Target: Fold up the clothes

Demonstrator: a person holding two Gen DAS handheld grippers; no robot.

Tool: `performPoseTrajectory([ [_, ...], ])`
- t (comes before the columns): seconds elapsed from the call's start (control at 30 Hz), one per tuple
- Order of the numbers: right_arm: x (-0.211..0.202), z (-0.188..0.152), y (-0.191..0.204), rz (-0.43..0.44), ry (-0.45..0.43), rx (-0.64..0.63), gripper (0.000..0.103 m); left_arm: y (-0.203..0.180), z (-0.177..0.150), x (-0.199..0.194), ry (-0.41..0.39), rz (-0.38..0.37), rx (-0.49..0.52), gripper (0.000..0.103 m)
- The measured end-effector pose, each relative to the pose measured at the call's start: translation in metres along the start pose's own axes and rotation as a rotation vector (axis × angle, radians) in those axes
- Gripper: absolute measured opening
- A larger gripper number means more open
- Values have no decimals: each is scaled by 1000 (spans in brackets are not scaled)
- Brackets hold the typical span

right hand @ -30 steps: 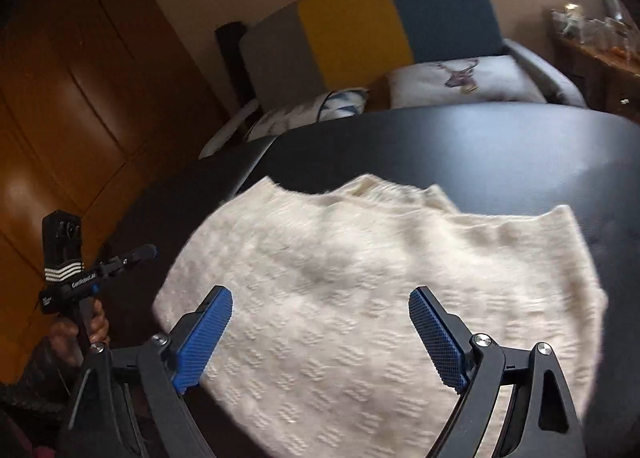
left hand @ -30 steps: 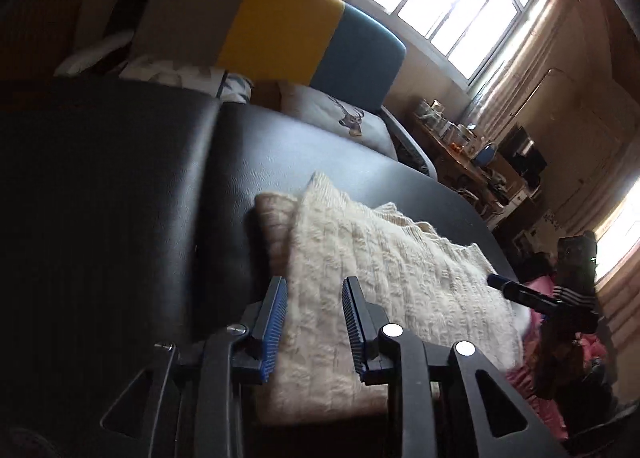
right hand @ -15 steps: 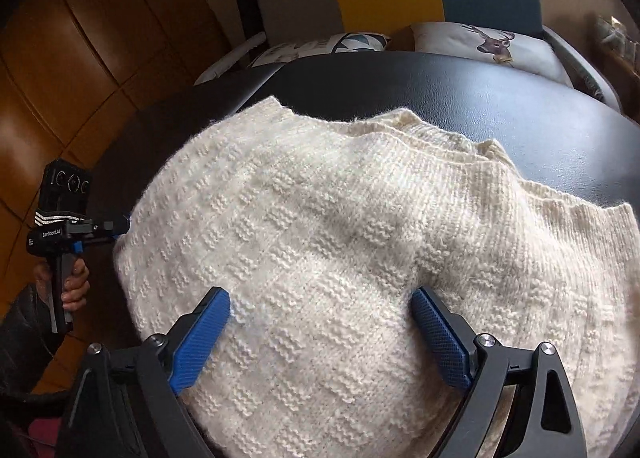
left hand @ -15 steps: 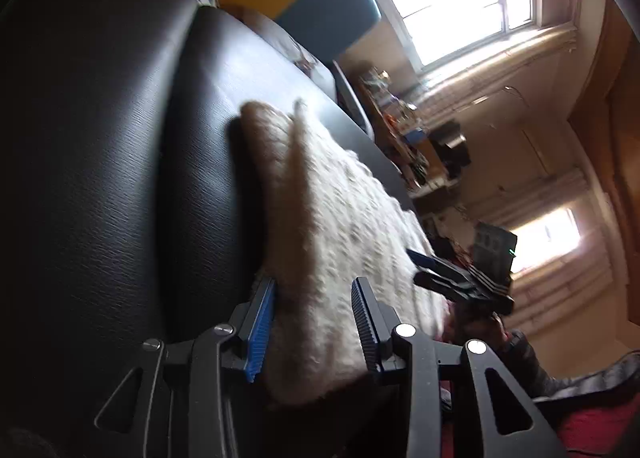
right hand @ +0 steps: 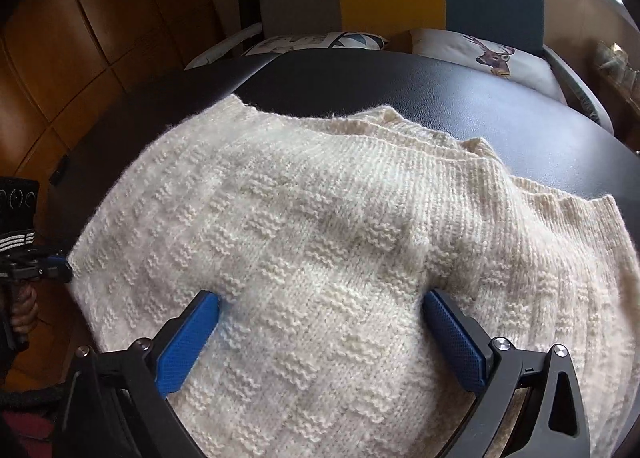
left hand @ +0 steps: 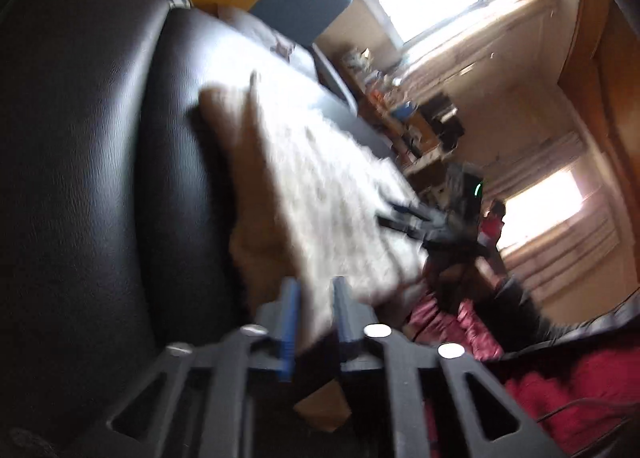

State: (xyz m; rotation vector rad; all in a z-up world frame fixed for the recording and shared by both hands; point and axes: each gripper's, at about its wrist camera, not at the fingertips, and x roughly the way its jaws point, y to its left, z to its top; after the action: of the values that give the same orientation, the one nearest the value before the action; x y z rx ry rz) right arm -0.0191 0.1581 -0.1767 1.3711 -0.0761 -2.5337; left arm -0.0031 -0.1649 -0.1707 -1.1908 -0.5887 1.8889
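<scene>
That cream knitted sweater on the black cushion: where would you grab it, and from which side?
Probably by its near edge, coming in low from the side facing the person. The cream sweater lies flat and folded on the black cushion, so only its edges offer a fold of knit thin enough to pinch. The left gripper has just been closing around that edge; the right gripper is open, its tips resting on the knit.

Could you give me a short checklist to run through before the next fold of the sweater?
1. Left gripper on the sweater edge: ok, jaws have just been closing with the edge between them; firm pinch: cannot tell, blurred.
2. Right gripper ready: ok, open, jaws just opening wide, tips down on the knit.
3. Right grip taken: not ok, nothing pinched.
4. Sweater lying on the black cushion: ok.
5. Layers aligned: cannot tell.
</scene>
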Motion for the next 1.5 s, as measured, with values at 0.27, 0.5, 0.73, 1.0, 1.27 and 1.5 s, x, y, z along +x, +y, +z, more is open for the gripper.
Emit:
performPoseTrajectory([
  [0.27,-2,-3,2,5,-26,-1,103,3,77,33,-18,92,41,28],
  [0.5,-4,-6,-2,29,-52,-9,103,9,103,65,68,86,68,29],
  [0.73,-5,-7,-2,32,-62,-7,103,-25,89,39,-12,171,175,5],
  [1.0,-3,-6,2,-11,-76,-12,103,2,82,64,52,450,119,9],
  [1.27,-11,-5,3,6,-89,10,103,-60,98,45,-68,492,234,11],
  [1.5,-45,8,-17,-32,-139,71,103,-97,104,118,80,429,409,11],
])
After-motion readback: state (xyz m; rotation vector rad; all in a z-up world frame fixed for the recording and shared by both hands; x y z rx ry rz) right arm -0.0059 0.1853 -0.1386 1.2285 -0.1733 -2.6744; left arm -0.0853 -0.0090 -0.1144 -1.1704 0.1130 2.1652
